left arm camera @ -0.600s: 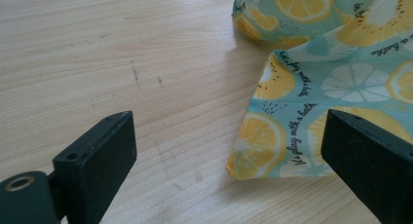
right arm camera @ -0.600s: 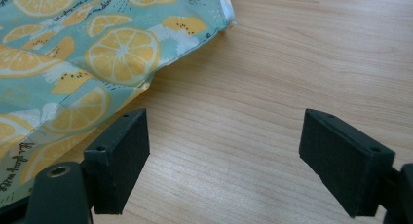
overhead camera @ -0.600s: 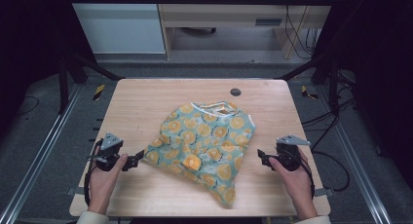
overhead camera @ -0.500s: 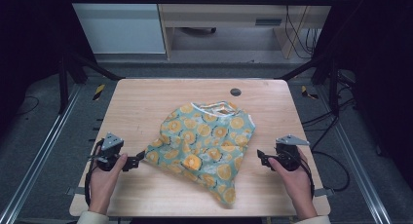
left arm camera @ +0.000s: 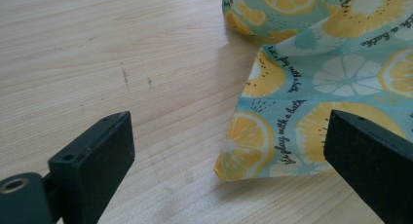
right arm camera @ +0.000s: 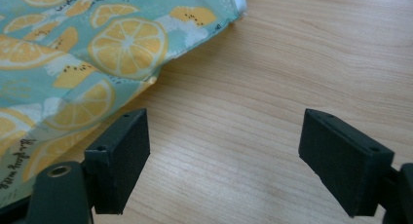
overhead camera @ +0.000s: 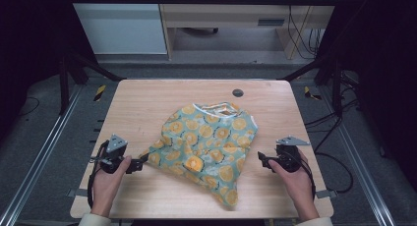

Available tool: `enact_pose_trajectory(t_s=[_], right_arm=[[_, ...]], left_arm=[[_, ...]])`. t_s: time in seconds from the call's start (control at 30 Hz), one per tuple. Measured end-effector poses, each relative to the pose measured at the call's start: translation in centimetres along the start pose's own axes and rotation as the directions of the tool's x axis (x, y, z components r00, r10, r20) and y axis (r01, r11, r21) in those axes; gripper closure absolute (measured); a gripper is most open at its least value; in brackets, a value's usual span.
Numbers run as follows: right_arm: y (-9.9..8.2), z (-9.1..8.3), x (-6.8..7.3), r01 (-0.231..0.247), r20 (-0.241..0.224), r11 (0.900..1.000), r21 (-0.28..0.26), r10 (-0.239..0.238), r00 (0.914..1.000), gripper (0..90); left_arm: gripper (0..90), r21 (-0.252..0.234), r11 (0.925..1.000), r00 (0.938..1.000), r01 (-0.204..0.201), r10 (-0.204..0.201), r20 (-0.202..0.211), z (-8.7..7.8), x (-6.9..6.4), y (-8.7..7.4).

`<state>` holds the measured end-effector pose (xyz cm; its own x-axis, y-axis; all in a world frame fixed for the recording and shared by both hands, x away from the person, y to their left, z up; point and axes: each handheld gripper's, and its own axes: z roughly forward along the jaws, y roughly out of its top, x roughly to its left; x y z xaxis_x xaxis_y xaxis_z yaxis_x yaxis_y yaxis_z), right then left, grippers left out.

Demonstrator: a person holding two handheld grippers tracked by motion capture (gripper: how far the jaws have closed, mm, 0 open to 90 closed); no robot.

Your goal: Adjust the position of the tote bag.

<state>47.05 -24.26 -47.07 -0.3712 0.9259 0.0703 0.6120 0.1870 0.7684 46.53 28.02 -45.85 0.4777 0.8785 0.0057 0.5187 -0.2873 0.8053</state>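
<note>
A teal cloth (overhead camera: 206, 142) printed with orange and lemon slices lies crumpled in the middle of the wooden table (overhead camera: 147, 103). My left gripper (overhead camera: 142, 161) sits low at the cloth's left corner, open. In the left gripper view that corner of the cloth (left arm camera: 341, 68) lies flat on the wood between the wide jaws of the left gripper (left arm camera: 234, 136), closer to the right one, and neither pad presses on it. My right gripper (overhead camera: 262, 161) rests just right of the cloth, open. In the right gripper view there is bare wood between the jaws of the right gripper (right arm camera: 229, 131), and the cloth (right arm camera: 73, 39) lies beyond the left jaw.
A small dark round hole (overhead camera: 238, 93) sits near the table's far edge. Bare wood surrounds the cloth on all sides. Metal frame rails run along both sides of the table, and cables hang at the right.
</note>
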Motion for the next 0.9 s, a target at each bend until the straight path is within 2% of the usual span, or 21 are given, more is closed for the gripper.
enact_pose_trajectory(t_s=[0.3, 0.37, 0.4, 0.53, 0.73, 0.9], right_arm=[[1.7, 0.9, 0.7, 0.027, -0.004, 0.9995, -0.016, -0.027, 0.9996, 19.2], [2.8, 1.4, 0.8, 0.044, 0.026, 0.9986, -0.028, -0.044, 0.9987, 18.1], [3.2, 1.6, 0.8, 0.046, 0.025, 0.9985, -0.031, -0.045, 0.9987, 17.6], [4.5, 2.7, 0.9, 0.045, 0.016, 0.9985, -0.032, -0.045, 0.9989, 15.0], [6.0, 4.7, 0.8, 0.035, 0.010, 0.9994, -0.005, -0.035, 0.9993, 10.2], [6.5, 5.4, 0.5, 0.021, 0.006, 0.9997, -0.009, -0.020, 0.9998, 9.0]], left_arm=[[4.5, 0.000, 0.9999, 0.9998, -0.012, 0.012, -0.013, -0.1, -0.2, 0.0], [4.7, 0.000, 0.9999, 0.9999, -0.014, 0.014, -0.008, -0.2, -0.2, -0.1], [4.7, 0.000, 0.9999, 0.9999, -0.014, 0.014, -0.008, -0.2, -0.2, -0.1], [4.7, 0.003, 0.9998, 0.9997, -0.021, 0.021, -0.012, -0.2, -0.4, -0.1], [4.7, 0.004, 0.9997, 0.9995, -0.025, 0.025, -0.020, -0.2, -0.5, -0.1], [4.7, 0.008, 0.9995, 0.9993, -0.029, 0.030, -0.025, -0.1, -0.6, -0.2]])
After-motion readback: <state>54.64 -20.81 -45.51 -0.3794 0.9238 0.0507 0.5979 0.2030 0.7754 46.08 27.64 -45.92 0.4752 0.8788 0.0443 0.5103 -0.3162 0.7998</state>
